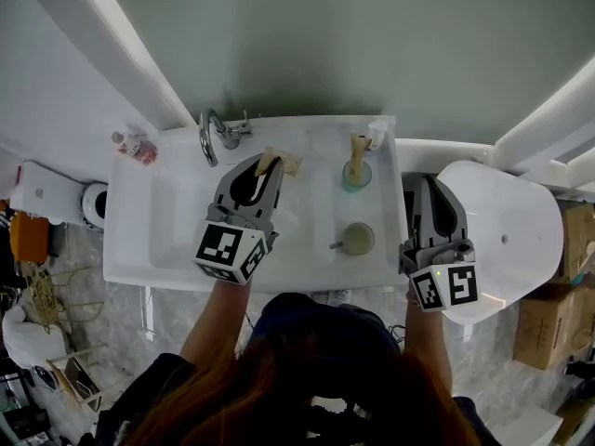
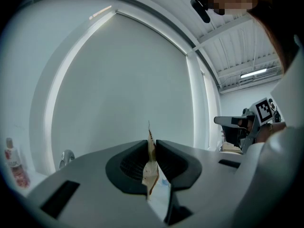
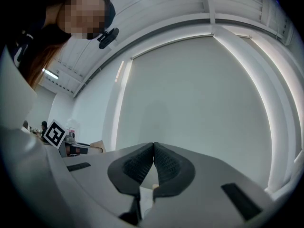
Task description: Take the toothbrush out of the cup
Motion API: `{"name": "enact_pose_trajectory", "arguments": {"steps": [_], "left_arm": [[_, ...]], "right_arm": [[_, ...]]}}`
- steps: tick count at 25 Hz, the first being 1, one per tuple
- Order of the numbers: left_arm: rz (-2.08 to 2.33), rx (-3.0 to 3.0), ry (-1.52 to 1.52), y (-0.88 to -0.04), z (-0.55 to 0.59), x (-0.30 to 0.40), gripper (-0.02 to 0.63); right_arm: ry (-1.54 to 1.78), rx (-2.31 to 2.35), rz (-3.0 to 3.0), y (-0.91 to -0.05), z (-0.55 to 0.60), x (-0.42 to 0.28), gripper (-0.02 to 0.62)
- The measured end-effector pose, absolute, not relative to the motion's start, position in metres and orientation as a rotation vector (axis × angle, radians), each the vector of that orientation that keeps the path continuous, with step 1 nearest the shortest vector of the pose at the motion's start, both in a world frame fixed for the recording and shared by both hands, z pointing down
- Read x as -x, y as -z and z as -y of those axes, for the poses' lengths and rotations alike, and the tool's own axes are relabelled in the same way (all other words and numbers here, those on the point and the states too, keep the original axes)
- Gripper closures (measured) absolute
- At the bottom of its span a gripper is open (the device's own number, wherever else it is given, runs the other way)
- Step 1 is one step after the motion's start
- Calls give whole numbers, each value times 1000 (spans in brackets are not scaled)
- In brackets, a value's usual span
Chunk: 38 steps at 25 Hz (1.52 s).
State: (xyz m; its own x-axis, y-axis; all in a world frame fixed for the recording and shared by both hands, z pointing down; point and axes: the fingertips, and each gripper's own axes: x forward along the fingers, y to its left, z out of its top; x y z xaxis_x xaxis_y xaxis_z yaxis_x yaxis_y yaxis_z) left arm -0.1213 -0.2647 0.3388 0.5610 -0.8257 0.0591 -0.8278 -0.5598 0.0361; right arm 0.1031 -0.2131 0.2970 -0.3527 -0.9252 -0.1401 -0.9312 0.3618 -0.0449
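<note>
My left claw (image 2: pixel 152 152) is clamped on the thin tan toothbrush (image 2: pixel 151 164), holding it over the sink (image 1: pixel 139 249), left of and clear of the green cup (image 1: pixel 356 177), which holds another tan stick. My right claw (image 3: pixel 153 148) is closed on nothing, over the white toilet lid (image 1: pixel 521 240).

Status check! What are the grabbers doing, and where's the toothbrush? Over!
Left gripper shut on a thin tan piece, maybe the toothbrush, over the sink. Right gripper shut, empty. Teal cup holds another tan stick. Nothing blocking.
</note>
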Motion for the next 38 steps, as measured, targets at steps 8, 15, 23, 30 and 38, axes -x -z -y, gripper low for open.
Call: {"name": "enact_pose_trajectory", "arguments": {"steps": [8,15,23,30,38], "left_arm": [[1512,-2682,-73,-346,274,120,537],[1848,-2493,-39,-344,262,101,537],[2088,-2363,-25,-330,230,12,537],[2154,-2263,-42,-327,215,-17,537],[2183,-2236,-13,-327,215,-4,537]], "right_arm": [[-32,1725,-2452,-311,221,-140,580],[-32,1537,-2579,-322,247,-201,580],[-27,1306,-2764,-336,264,-296,580],[81,1085,-2828,-343,279,-288,580],[112,943,-2902,-359,285,-226,580]]}}
